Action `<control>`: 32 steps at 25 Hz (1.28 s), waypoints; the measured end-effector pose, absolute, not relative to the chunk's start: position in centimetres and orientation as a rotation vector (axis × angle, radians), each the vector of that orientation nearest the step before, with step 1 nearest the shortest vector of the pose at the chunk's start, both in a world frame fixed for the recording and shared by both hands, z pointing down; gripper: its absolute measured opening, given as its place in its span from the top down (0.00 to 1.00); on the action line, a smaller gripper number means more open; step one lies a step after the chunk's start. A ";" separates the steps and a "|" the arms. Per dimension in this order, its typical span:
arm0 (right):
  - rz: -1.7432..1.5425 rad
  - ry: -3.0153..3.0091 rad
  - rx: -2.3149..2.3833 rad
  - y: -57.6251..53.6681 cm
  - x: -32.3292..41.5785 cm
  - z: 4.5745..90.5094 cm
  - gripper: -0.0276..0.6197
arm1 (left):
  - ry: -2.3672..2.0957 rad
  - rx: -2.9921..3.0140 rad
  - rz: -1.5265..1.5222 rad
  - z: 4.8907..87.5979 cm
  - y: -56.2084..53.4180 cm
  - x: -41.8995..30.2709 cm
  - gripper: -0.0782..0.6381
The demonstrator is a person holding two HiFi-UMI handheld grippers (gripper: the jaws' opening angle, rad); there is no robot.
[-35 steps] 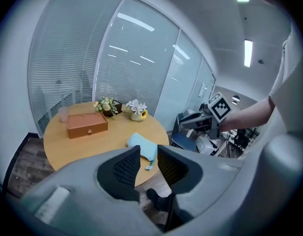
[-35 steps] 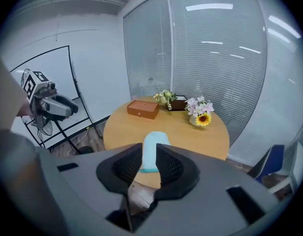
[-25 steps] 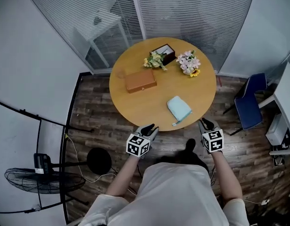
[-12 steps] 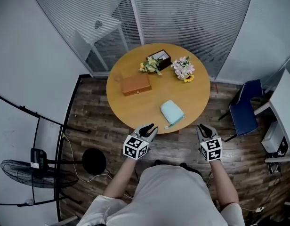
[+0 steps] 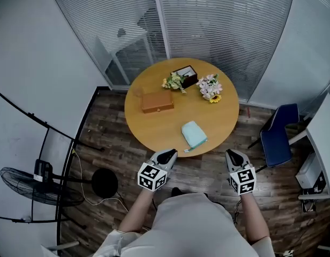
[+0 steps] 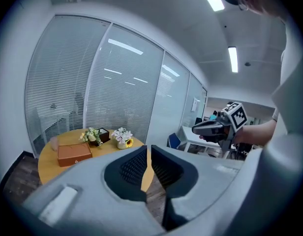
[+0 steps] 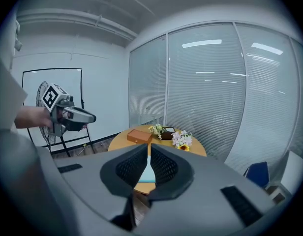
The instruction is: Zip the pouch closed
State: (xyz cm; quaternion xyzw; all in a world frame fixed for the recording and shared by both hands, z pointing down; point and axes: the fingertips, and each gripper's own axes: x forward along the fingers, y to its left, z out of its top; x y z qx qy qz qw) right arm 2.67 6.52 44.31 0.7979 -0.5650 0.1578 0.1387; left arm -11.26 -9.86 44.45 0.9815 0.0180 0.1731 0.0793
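**Pouch untouched on the table, both tongs held off its near edge**

The light blue pouch is laid flat on the round wooden table, right by the edge nearest the person and a bit right of the table's middle. A small tab or strap is seen poking out of its near corner. How far the zip is done up can't really be made out from up here.

The left gripper is held in the air just off the table's near edge, left of the pouch. Its jaws are pulled pretty much together, tips meeting, and nothing is caught between them.

The right gripper is held off the same edge, to the pouch's right. Its jaws are closing, already down to a thin slit, and nothing is gripped either. The pouch is only glimpsed through the slit, well beyond it.

At the table's far side, a brown box, a dark box and two flower bunches are set out.
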 end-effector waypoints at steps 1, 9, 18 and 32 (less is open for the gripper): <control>0.458 -1.644 2.311 6.6 2.6 44.1 0.93 | 0.050 2.941 0.512 44.2 -9.7 -11.4 0.84; 0.396 -1.682 2.303 6.3 2.0 43.2 0.95 | 0.059 2.971 0.490 42.9 -9.0 -11.3 0.87; 0.369 -1.690 2.333 5.9 1.9 42.1 0.95 | 0.036 2.979 0.475 42.1 -10.0 -11.4 0.87; 0.371 -1.671 2.362 6.3 2.4 41.8 0.95 | 0.059 2.983 0.481 42.2 -10.2 -11.0 0.87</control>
